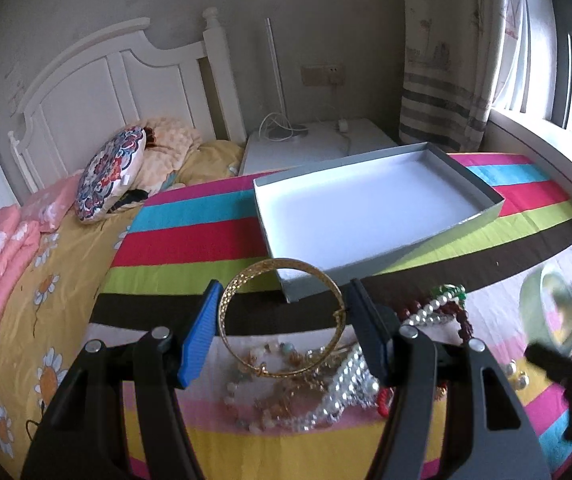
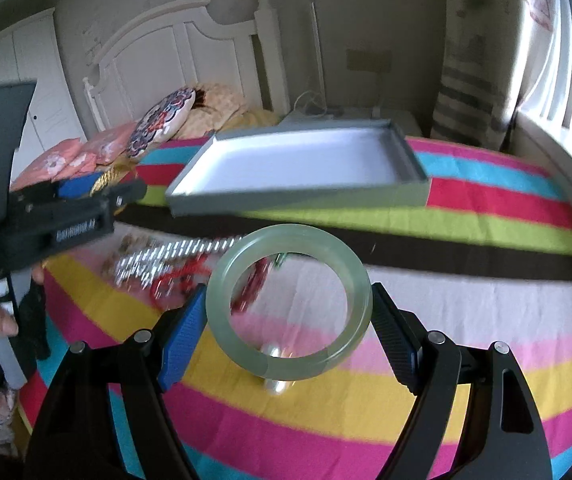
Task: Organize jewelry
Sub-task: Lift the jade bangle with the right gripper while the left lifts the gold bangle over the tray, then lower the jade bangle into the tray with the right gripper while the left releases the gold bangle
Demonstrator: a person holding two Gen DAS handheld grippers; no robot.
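Left gripper (image 1: 282,316) jaws clamp gold bangle (image 1: 280,316); right gripper (image 2: 290,312) jaws clamp jade bangle (image 2: 222,300), both above striped bed (image 2: 486,216).

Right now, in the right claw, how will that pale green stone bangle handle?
The pale green stone bangle looks rigid, keeping its ring shape between the pads. Its glossy, rounded surface may slip. Thick and stone-like, it is probably heavy for its size and could crack if dropped.
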